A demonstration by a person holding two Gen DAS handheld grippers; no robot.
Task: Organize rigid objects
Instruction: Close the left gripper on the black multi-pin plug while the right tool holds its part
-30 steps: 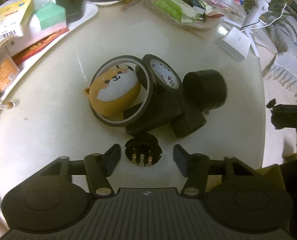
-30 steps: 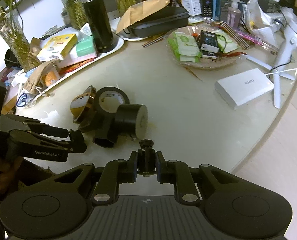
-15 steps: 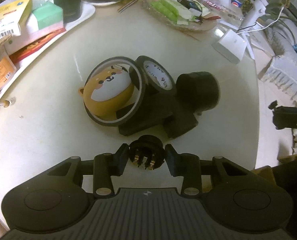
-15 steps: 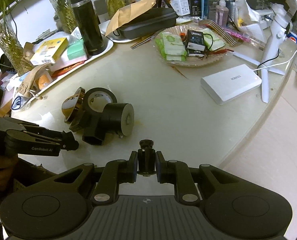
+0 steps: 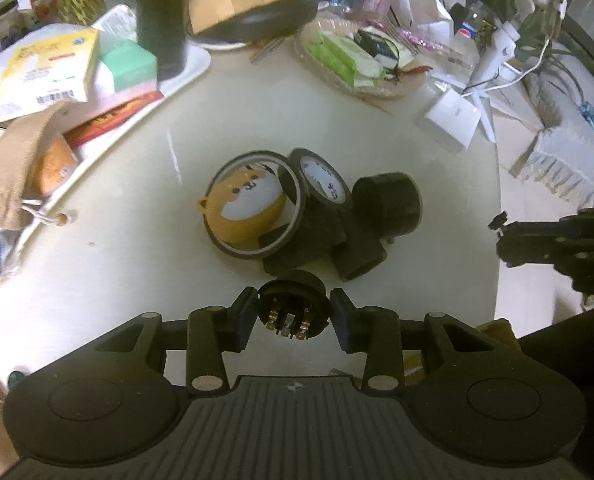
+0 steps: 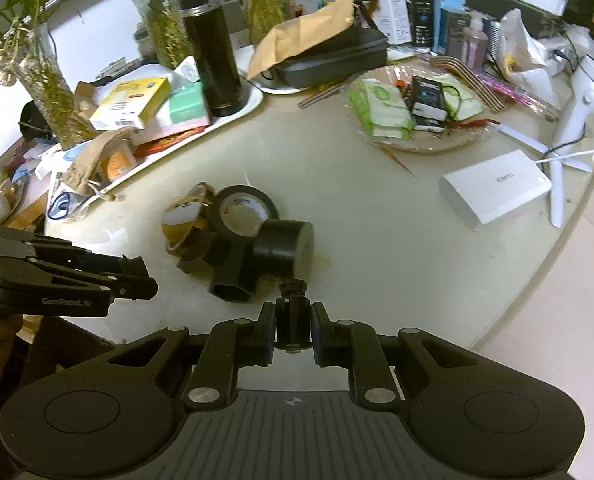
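Note:
A pile sits mid-table: an orange dog-face tape roll (image 5: pixel 245 204) inside a thin black ring, a black tape roll (image 5: pixel 317 184), a black cylinder (image 5: pixel 389 204) and black blocks (image 5: pixel 357 260). The pile also shows in the right wrist view (image 6: pixel 237 236). My left gripper (image 5: pixel 293 312) is shut on a round black connector (image 5: pixel 293 312) with metal pins, held just in front of the pile. My right gripper (image 6: pixel 293 324) is shut on a small black screw mount (image 6: pixel 293 316), near the black cylinder (image 6: pixel 285 248). Each gripper shows in the other's view, the right (image 5: pixel 557 244) and the left (image 6: pixel 69 284).
A white tray (image 6: pixel 233 112) at the back left holds boxes and a black flask (image 6: pixel 213 52). A glass plate (image 6: pixel 417 136) with packets stands at the back right. A white power bank (image 6: pixel 497 184) lies right, near the table's curved edge (image 6: pixel 537 276).
My left gripper closed on the round connector and drew back with it. My right gripper, still holding the screw mount, moved closer to the pile.

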